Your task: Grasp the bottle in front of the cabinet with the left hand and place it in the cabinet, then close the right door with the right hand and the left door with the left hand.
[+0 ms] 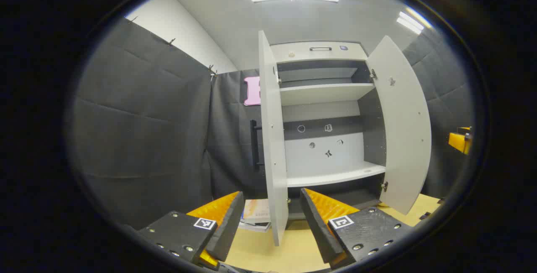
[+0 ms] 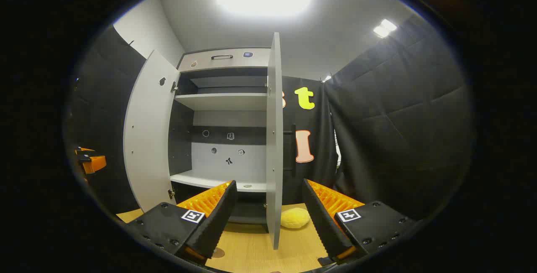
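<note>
A tall pale cabinet [image 1: 321,50] stands on the wooden table with both doors swung wide. In the left gripper view its left door [image 1: 272,139] is edge-on straight ahead of my left gripper [image 1: 271,195], which is open and holds nothing. The right door [image 1: 402,126] hangs open further right. In the right gripper view the right door [image 2: 273,139] is edge-on just ahead of my right gripper [image 2: 269,185], also open with nothing in it. The left door [image 2: 147,139] stands open at the left. White shelves [image 1: 335,176] cross the inside.
A stack of books [image 1: 256,214] lies on the table [image 1: 256,252] behind the left door. A yellow soft lump [image 2: 295,218] rests by the foot of the right door. A black handle [image 2: 291,147] sticks out from that door. Black cloth walls close in on both sides.
</note>
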`<state>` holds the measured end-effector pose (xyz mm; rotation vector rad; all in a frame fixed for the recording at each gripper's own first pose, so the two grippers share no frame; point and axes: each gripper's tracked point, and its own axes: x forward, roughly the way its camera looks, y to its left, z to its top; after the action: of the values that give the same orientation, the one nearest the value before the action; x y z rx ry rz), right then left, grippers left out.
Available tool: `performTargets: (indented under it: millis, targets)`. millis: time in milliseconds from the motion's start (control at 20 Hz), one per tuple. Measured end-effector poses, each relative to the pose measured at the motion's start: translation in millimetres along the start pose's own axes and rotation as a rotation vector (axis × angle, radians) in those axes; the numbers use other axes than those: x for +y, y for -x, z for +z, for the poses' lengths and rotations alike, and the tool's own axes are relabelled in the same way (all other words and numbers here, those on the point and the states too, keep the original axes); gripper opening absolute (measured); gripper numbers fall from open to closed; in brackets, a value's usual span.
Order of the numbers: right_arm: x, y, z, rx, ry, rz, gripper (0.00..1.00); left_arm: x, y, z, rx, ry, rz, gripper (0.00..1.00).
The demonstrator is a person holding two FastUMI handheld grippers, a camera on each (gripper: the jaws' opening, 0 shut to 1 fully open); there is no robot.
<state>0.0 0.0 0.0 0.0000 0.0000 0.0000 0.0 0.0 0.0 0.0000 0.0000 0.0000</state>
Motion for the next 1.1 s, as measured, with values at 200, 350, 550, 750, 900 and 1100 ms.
performTargets:
  millis: [200, 350, 550, 750, 900, 1100]
  targets:
    - [-0.9, -3.5, -2.5, 0.007, 0.0, 0.003, 0.94, -2.2, -1.7, -0.3, -0.004, -0.006, -0.006, 0.89]
    - [-2.7, -5.6, -2.5, 0.008, -0.001, 0.006, 0.99, -3.0, -3.4, 0.1, -0.007, -0.008, -0.011, 0.89]
    - [-6.2, -7.2, -4.1, 0.01, 0.01, 0.014, 0.99, -8.3, -5.0, 1.6, -0.01, -0.01, -0.007, 0.89]
    - [-13.9, -7.3, -8.3, 0.013, 0.035, 0.025, 0.99, -18.3, -9.1, 0.2, -0.014, -0.008, 0.0, 0.89]
    - [-18.7, -8.8, -10.9, 0.013, 0.025, 0.04, 0.99, -31.8, -9.6, 4.2, -0.04, 0.013, -0.008, 0.89]
    - [-35.8, -10.3, -15.5, 0.009, 0.03, 0.045, 0.99, -59.0, -10.3, 3.4, -0.065, 0.035, -0.035, 0.89]
